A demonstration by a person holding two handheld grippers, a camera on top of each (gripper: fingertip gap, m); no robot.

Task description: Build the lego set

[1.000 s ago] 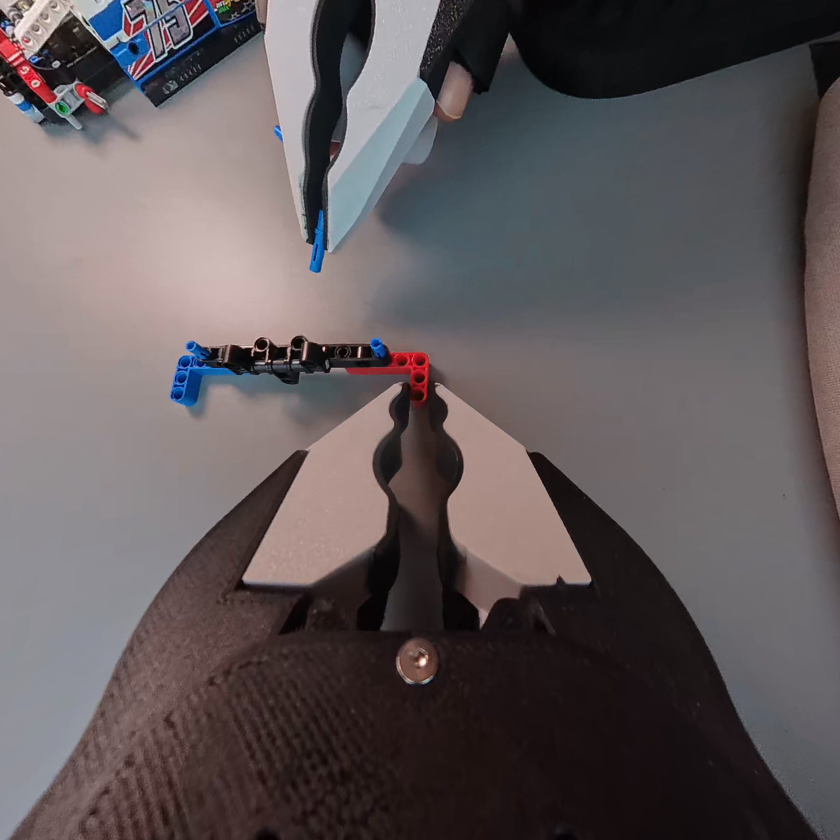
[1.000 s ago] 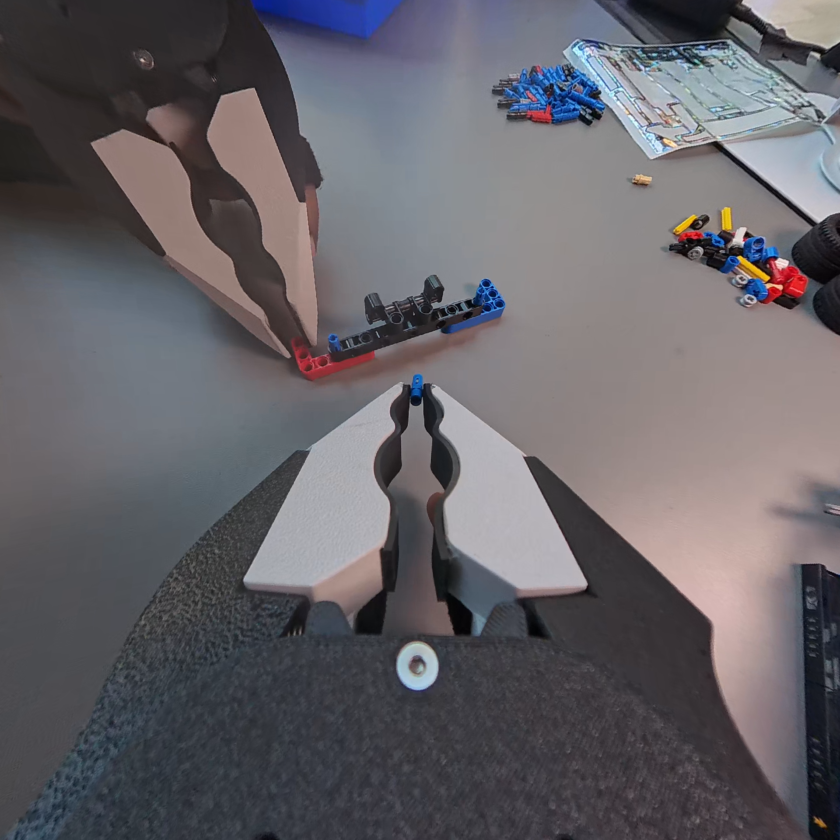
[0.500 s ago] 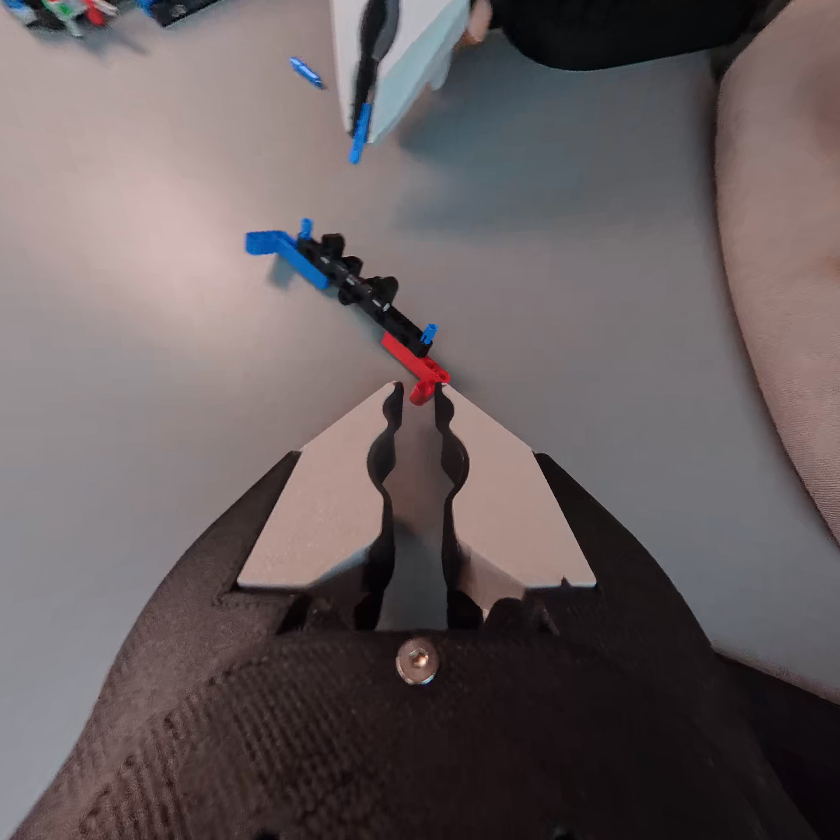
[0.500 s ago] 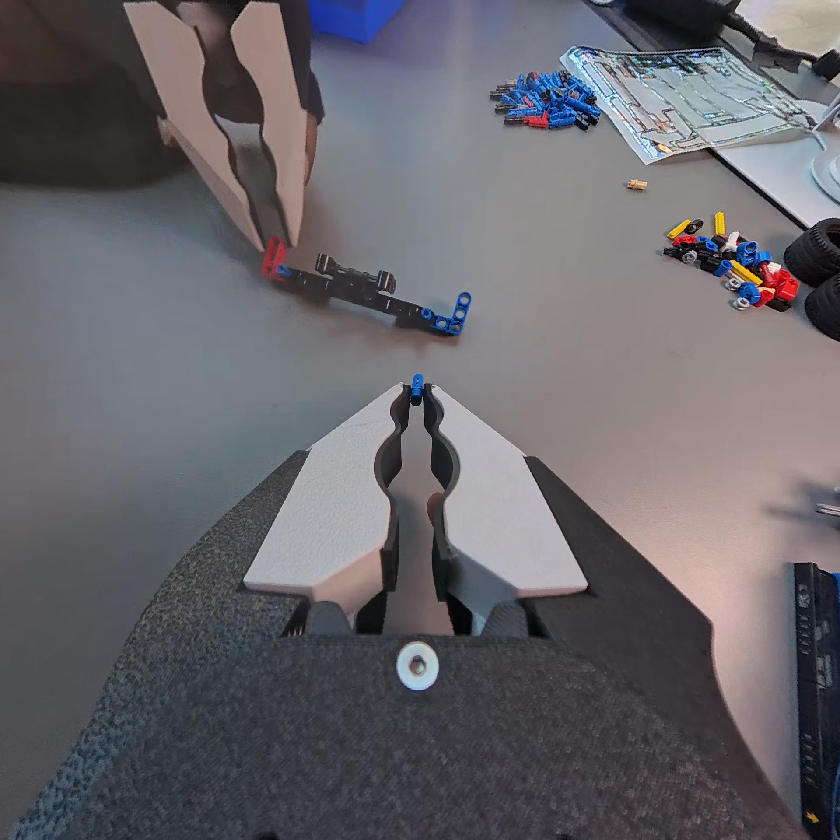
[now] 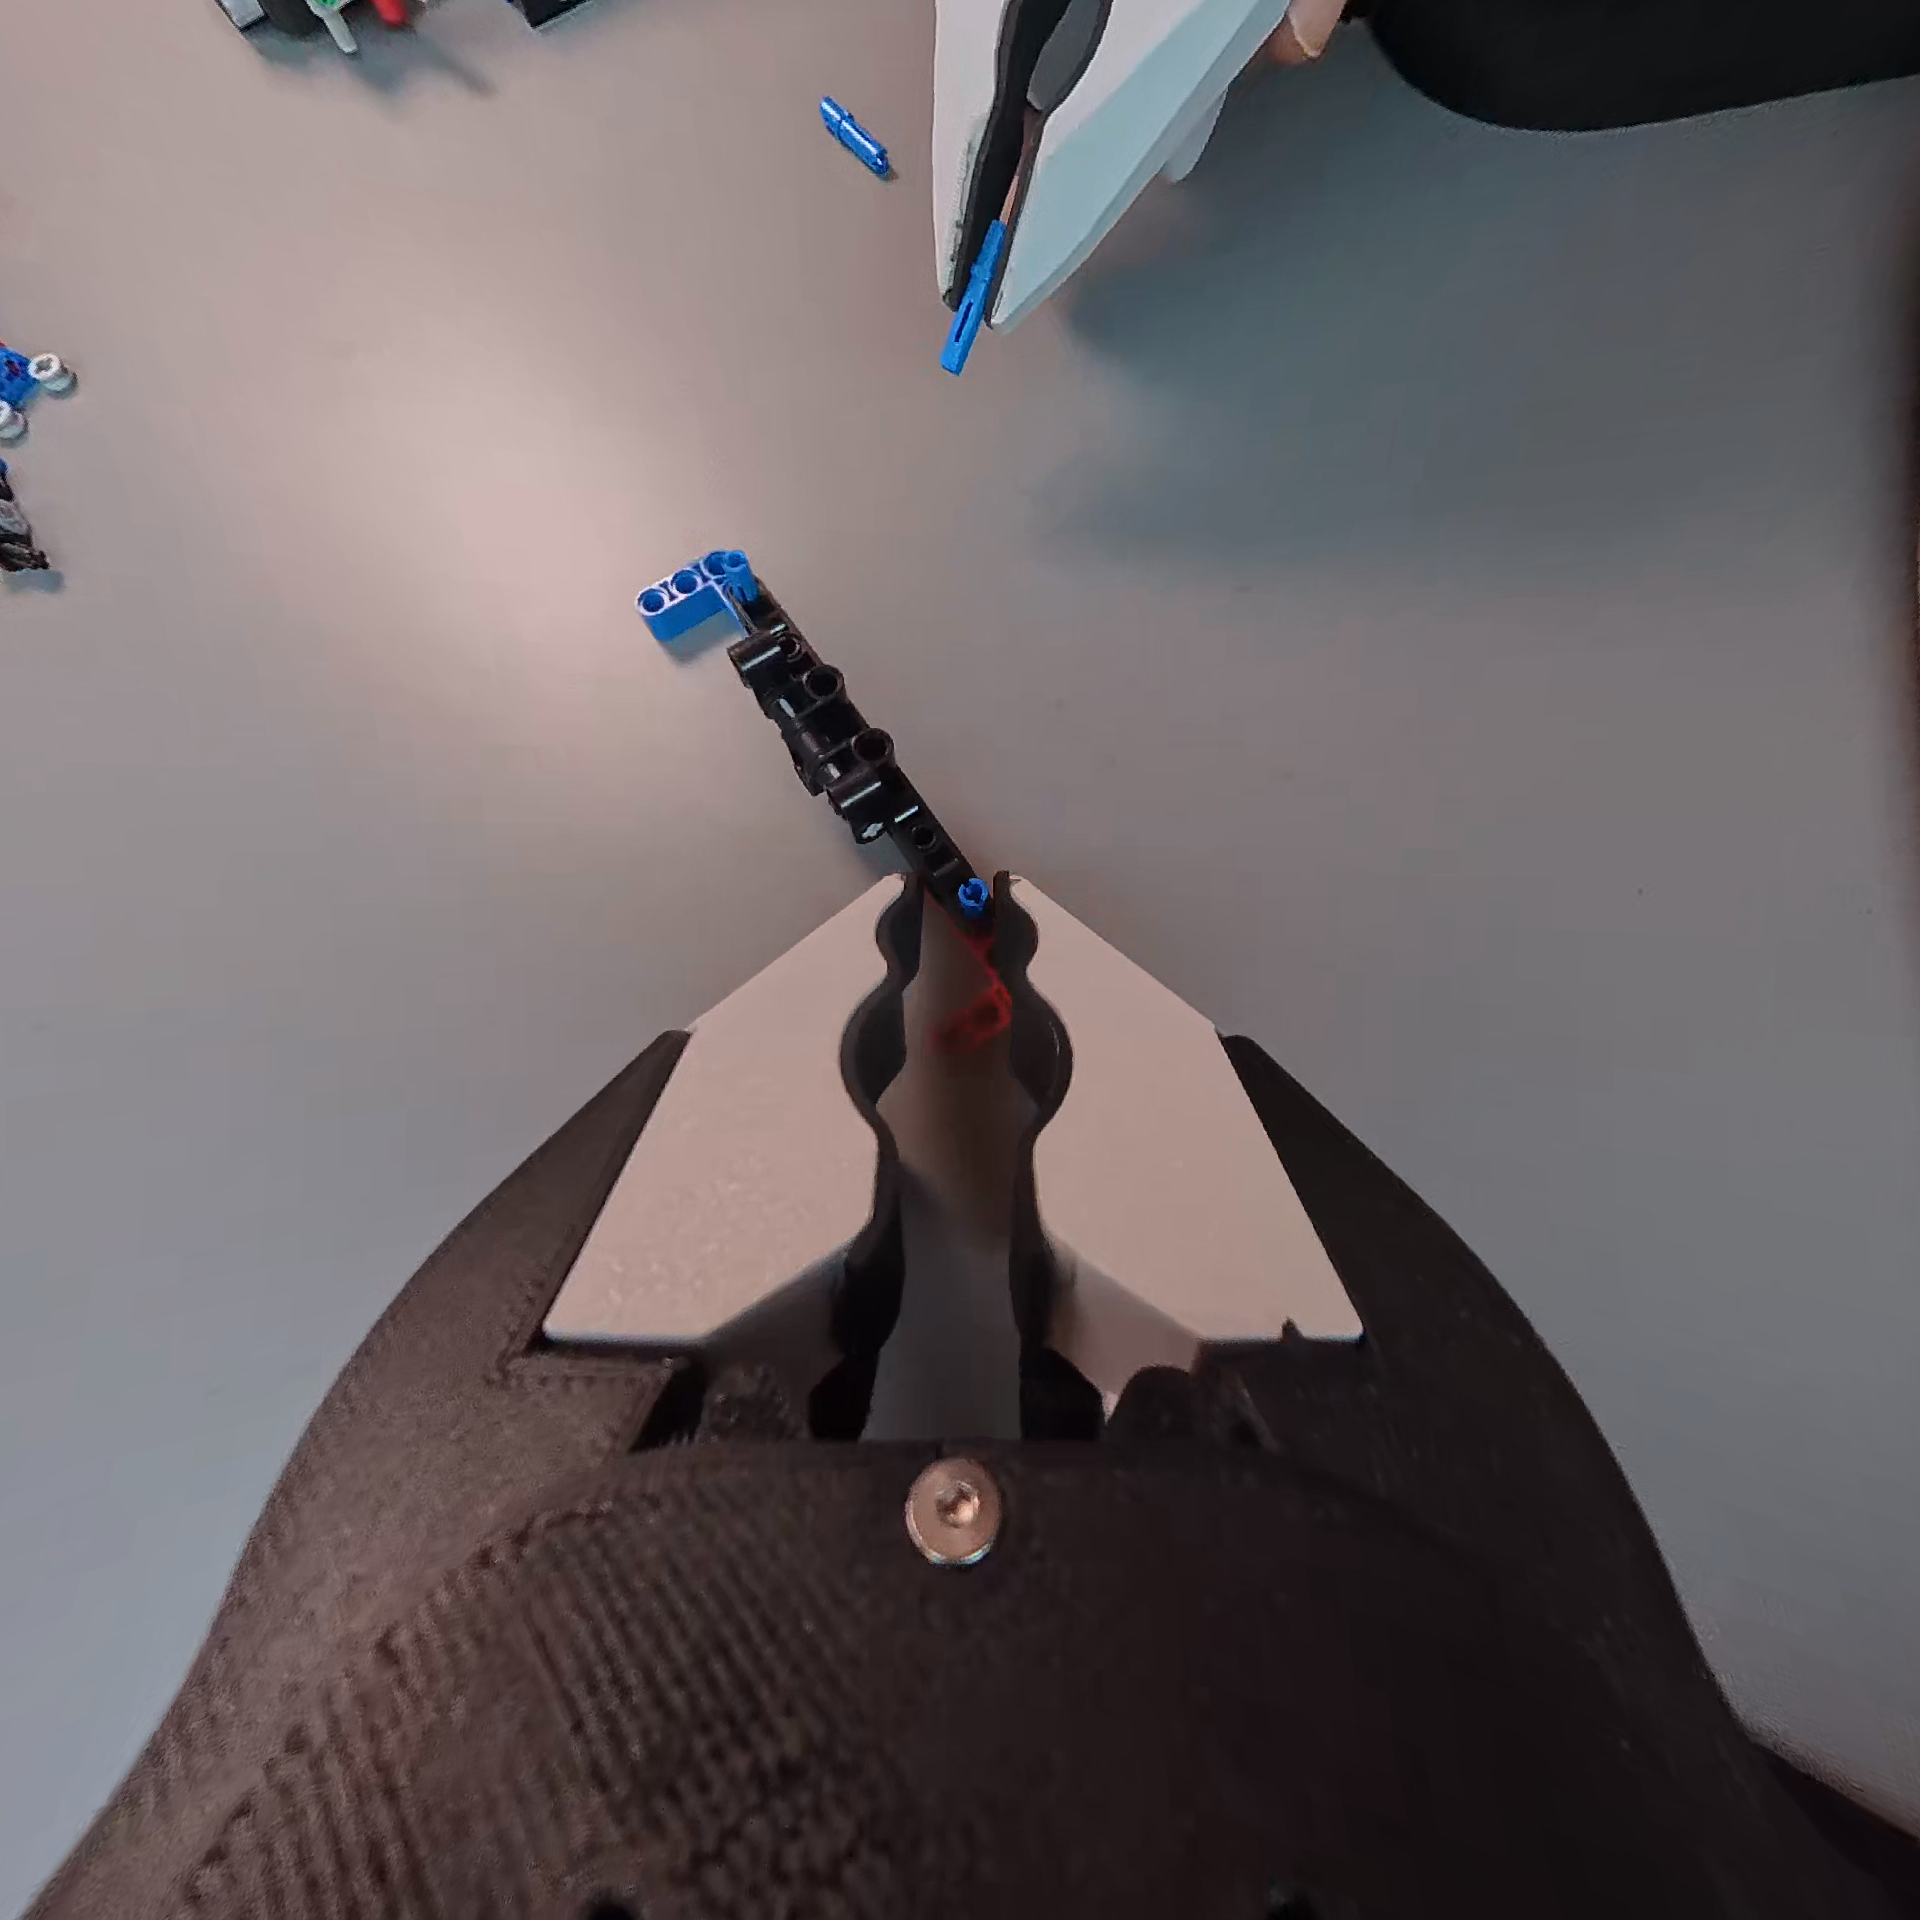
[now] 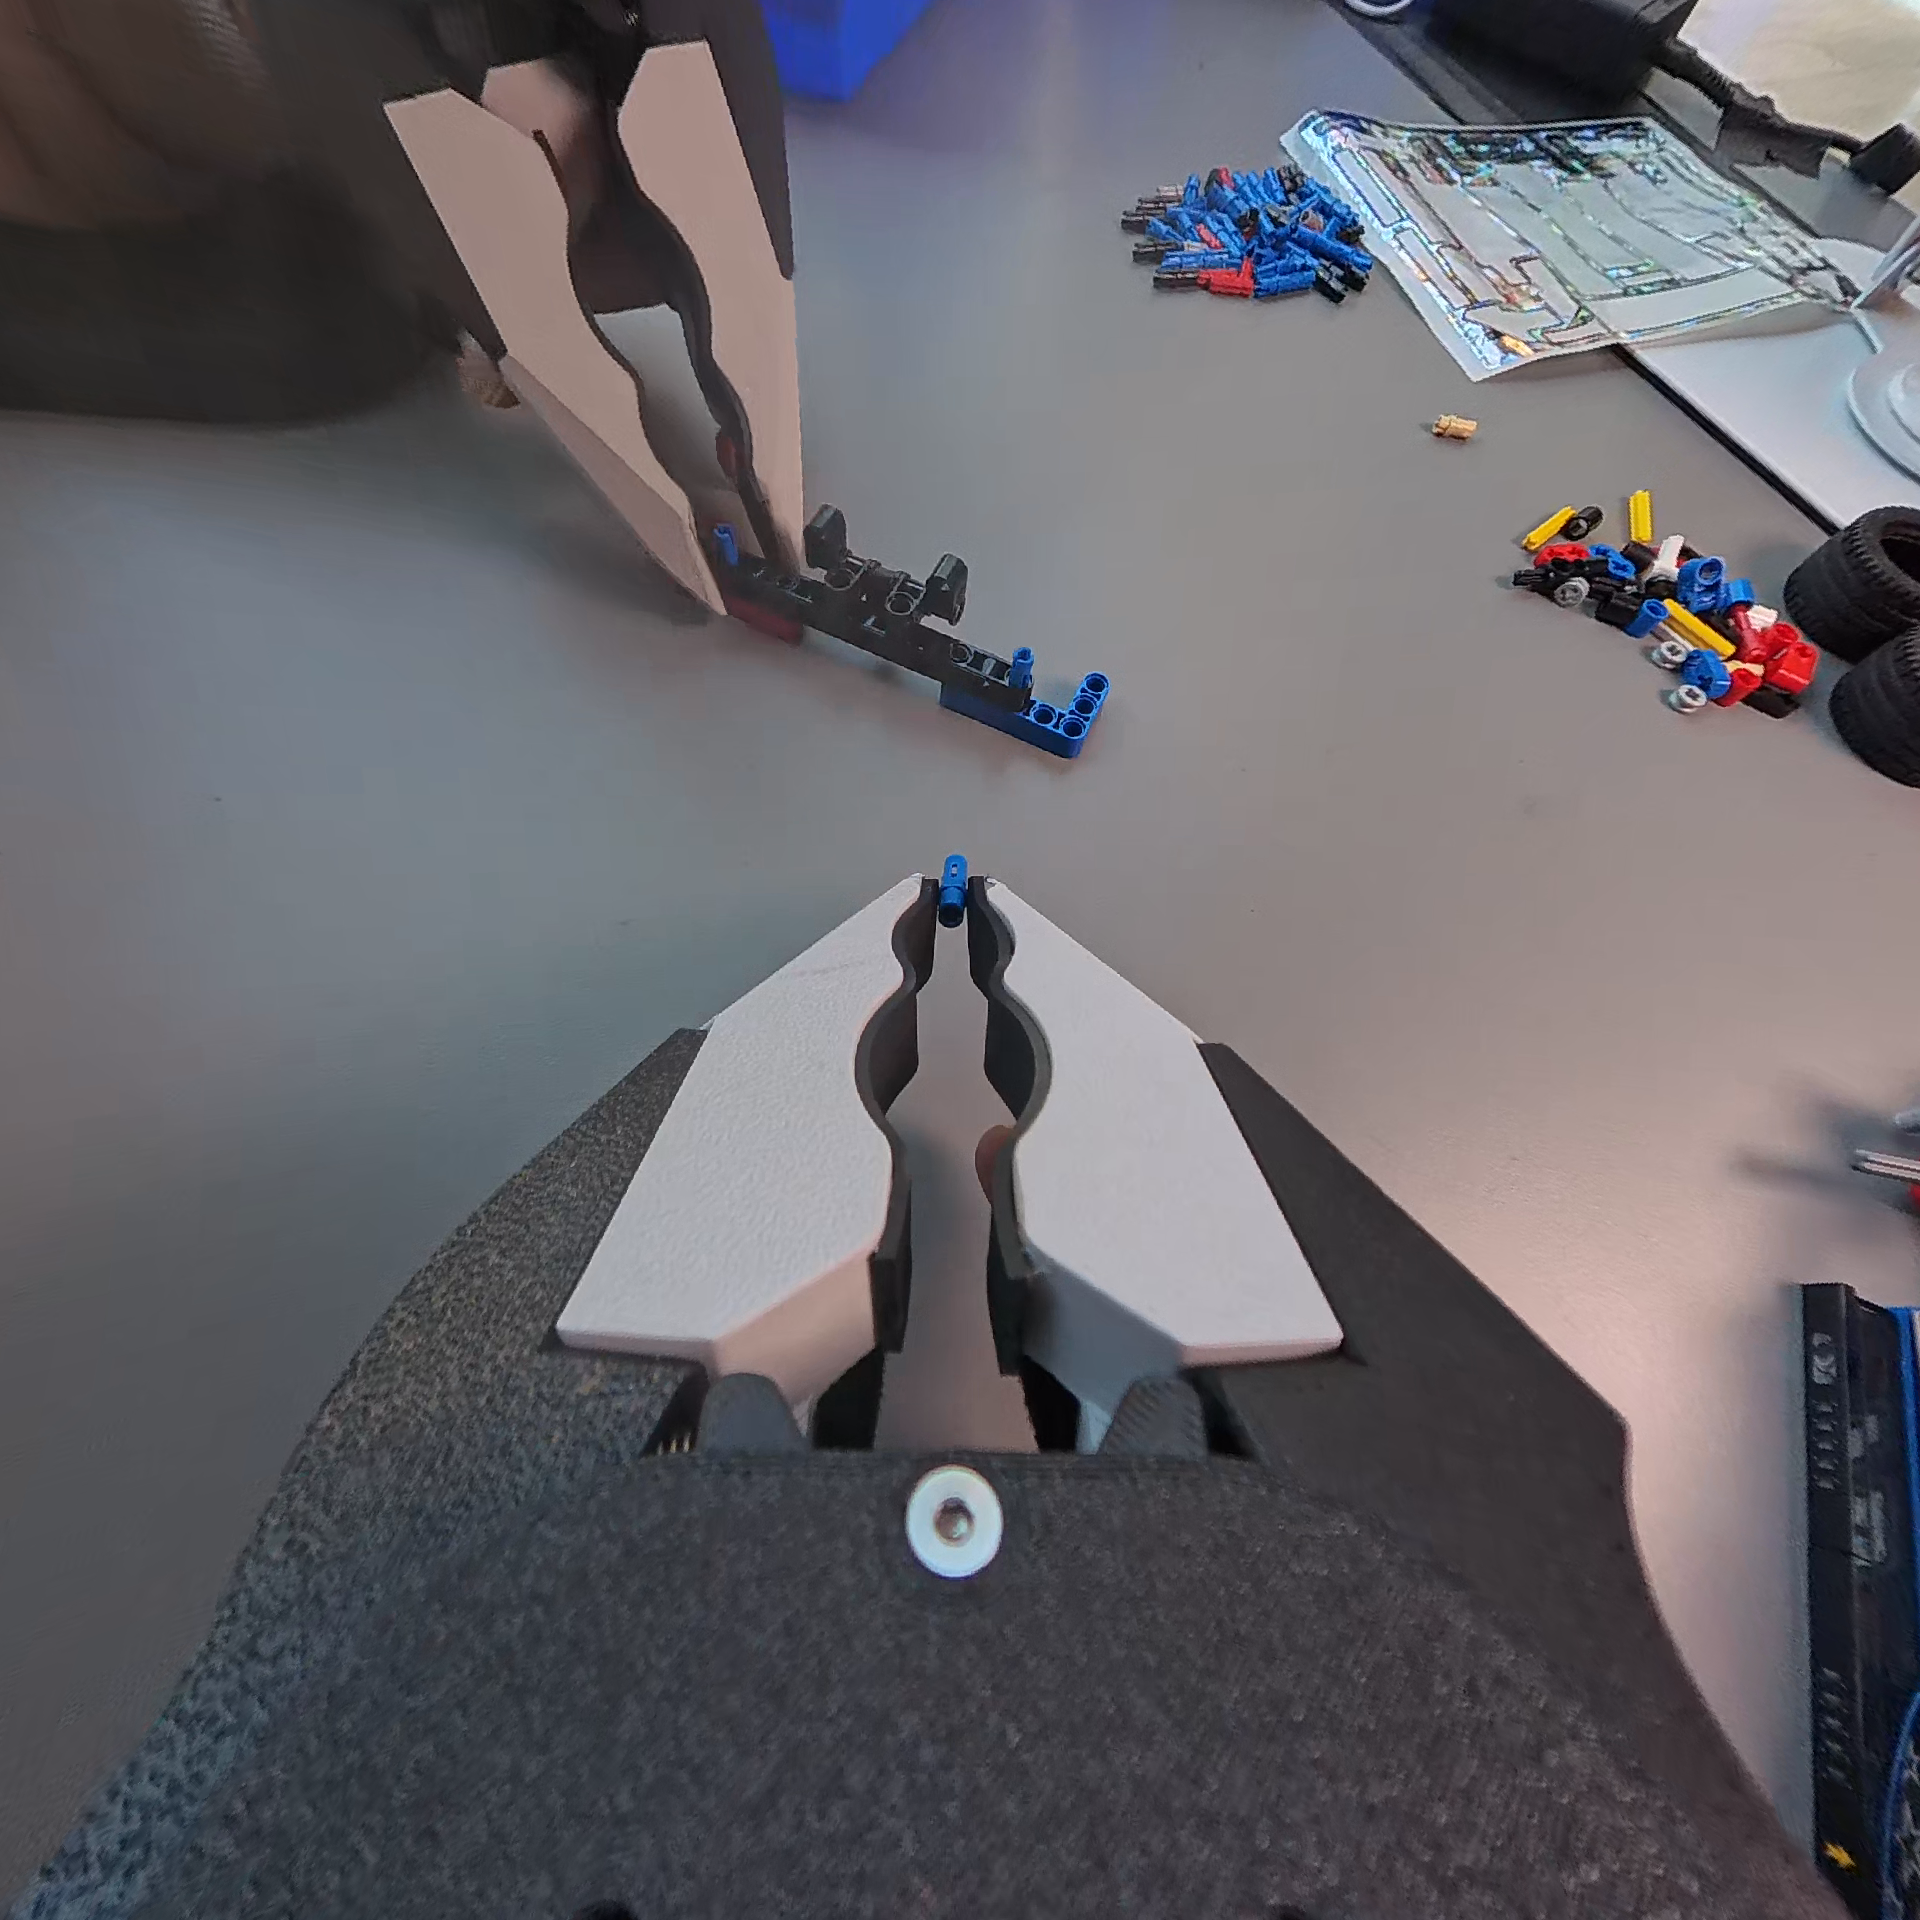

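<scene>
Right wrist view: your right gripper (image 6: 953, 883) pinches a short blue plastic pin (image 6: 952, 875) pointing fwd at the black lego beam assy w/ blue and red L-ends (image 6: 902, 621), lying diagonally ahead-left on the grey table (image 6: 312, 831), its red end clamped in your left gripper (image 5: 954, 883).

The lego bar (image 5: 831, 743) is turned now; a second ago it lay sideways in front of the left gripper (image 5: 954, 894), and now it points away from it, with the blue corner piece (image 5: 681, 608) at the far end; the red corner piece (image 5: 977, 1013) was just at the tips of the left gripper before, and now it sits deeper in between the jaws, which close around it; in the right wrist view the bar's blue end has swung round toward the right gripper (image 6: 953, 883); the pile of blue pins (image 6: 1252, 234) looks nearer the bar than before.
</scene>
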